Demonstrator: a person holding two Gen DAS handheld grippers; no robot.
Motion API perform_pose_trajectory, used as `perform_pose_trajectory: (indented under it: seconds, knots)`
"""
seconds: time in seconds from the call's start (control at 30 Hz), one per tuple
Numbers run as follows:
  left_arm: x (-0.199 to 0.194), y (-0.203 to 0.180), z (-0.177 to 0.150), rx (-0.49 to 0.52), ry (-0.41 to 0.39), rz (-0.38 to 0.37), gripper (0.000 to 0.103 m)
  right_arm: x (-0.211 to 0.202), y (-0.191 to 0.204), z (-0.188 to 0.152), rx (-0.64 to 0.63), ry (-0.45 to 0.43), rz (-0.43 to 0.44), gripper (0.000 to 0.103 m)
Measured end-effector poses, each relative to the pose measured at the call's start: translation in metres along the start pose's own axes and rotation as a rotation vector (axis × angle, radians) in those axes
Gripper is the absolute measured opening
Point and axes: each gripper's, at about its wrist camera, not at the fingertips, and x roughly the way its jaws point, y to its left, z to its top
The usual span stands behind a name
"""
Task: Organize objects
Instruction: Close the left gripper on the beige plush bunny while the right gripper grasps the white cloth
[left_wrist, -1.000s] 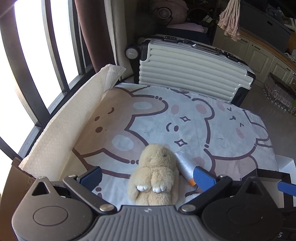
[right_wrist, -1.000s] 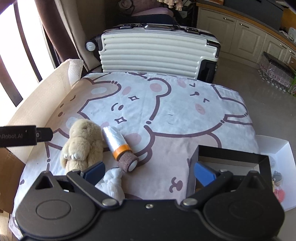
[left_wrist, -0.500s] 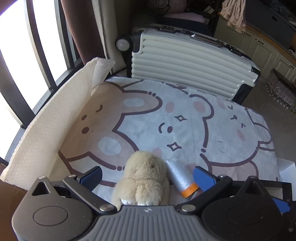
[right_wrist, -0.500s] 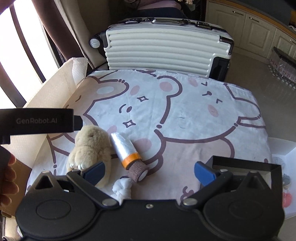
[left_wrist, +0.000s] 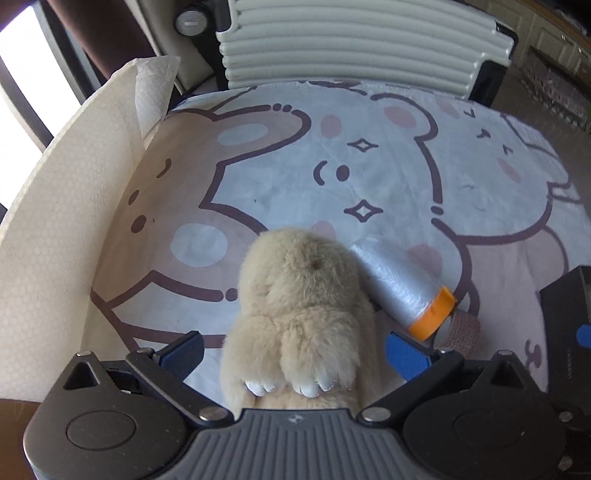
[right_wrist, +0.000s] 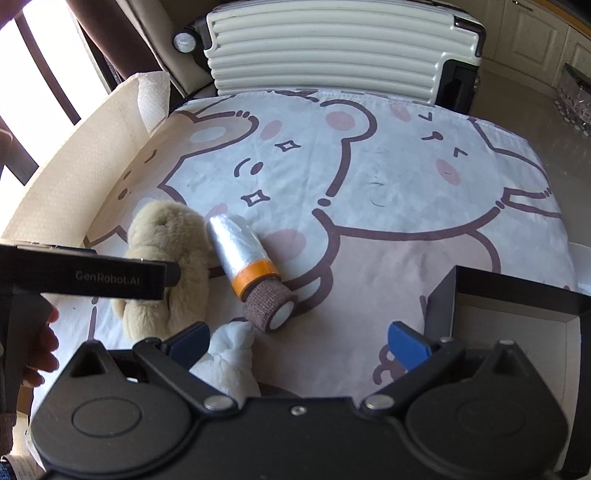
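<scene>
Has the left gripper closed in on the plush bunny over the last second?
Yes. The left gripper has advanced toward the suitcase; its open jaws now flank the plush bunny.

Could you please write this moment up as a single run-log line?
left hand-held gripper: open, straddling plush bunny | right hand-held gripper: open, empty | silver spool: beside bunny | black box: right

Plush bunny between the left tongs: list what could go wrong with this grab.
1. The silver spool lies against the plush bunny, right by the right-hand pad; closing may pinch or roll it.
2. The left tongs are open around the fluffy legs only, so the grip could catch fur and slip.
3. The brown bandage roll touches the spool's orange end and may get nudged too.
</scene>
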Motion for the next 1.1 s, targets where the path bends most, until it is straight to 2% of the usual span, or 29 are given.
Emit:
perform_pose_trajectory:
  seconds: [0.1, 0.33, 0.63, 0.87, 0.9, 0.97, 1.1]
  knots:
    - [0.01, -0.005, 0.001, 0.017, 0.028, 0.039, 0.103, 0.007, -0.008, -0.001, 0.022, 0.024, 0.013, 0.103]
    - [0.029, -0.006, 0.002, 0.006, 0.084, 0.059, 0.103, 0.016, -0.009, -0.003, 0.002, 0.039, 0.052, 0.103]
    - [0.047, 0.016, -0.001, -0.096, 0.157, 0.029, 0.103, 0.031, 0.01, -0.005, -0.051, 0.087, 0.113, 0.103]
    - [0.05, 0.019, -0.001, -0.103, 0.158, 0.002, 0.103, 0.049, 0.03, -0.009, -0.105, 0.144, 0.126, 0.102]
    - [0.051, 0.019, -0.001, -0.105, 0.157, 0.0, 0.103, 0.051, 0.031, -0.009, -0.097, 0.151, 0.131, 0.1]
    - [0.051, 0.019, -0.001, -0.107, 0.157, -0.002, 0.103, 0.055, 0.031, -0.008, -0.076, 0.179, 0.152, 0.077]
    - [0.053, 0.02, 0.0, -0.11, 0.161, -0.006, 0.103, 0.061, 0.035, -0.01, -0.069, 0.227, 0.187, 0.068]
